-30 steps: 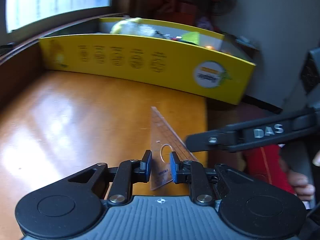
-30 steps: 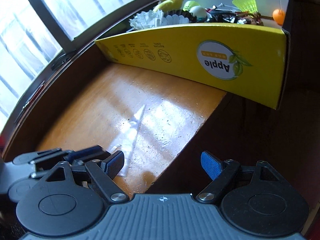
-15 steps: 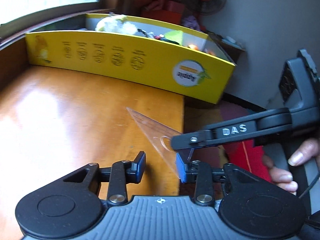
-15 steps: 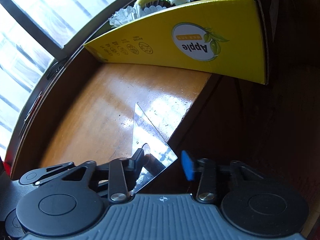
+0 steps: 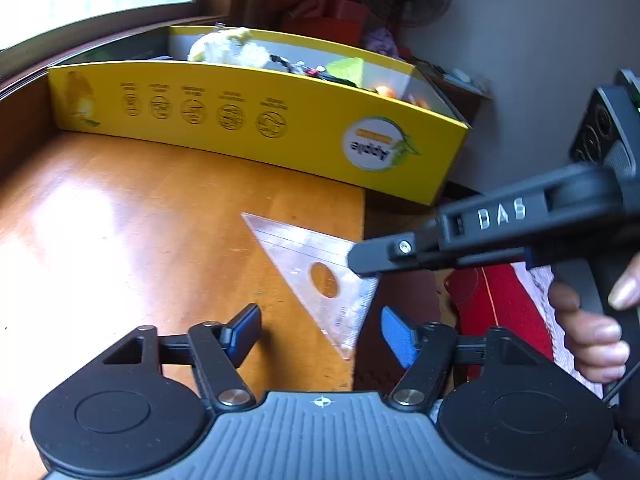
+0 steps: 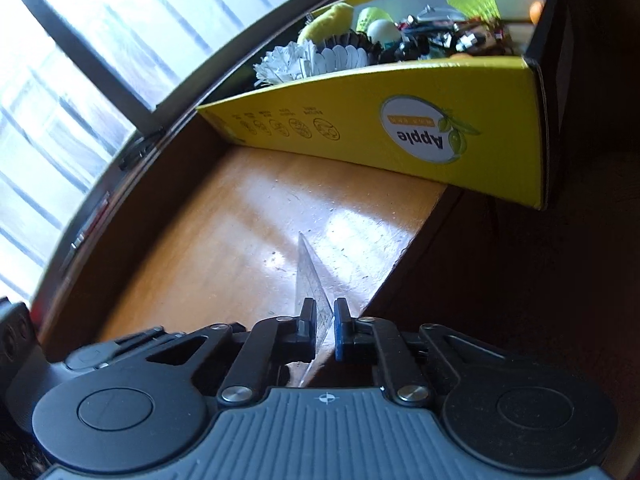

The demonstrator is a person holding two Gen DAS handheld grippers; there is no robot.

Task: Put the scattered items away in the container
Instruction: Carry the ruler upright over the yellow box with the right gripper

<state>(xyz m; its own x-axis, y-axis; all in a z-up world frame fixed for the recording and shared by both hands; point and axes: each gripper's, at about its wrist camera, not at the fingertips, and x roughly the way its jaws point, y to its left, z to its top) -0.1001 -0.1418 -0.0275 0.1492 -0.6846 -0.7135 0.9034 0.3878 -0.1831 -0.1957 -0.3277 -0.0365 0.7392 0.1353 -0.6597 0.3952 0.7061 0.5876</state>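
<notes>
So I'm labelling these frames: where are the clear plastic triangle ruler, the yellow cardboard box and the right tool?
clear plastic triangle ruler [image 5: 296, 248]: left wrist view, flat face.
yellow cardboard box [image 6: 360, 120]: right wrist view, front wall.
right tool [image 6: 322, 316]: right wrist view, between its fingertips.

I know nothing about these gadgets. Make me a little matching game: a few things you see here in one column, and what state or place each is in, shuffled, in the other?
Things:
1. left gripper
2. right gripper
3. clear triangle ruler
4. yellow box

States:
a. filled with small items, at the far end of the table
b. clamped shut
c. jaws apart, just opened, gripping nothing
d. pinched at one corner

Pairs: 1-c, 2-b, 3-d, 4-a
</notes>
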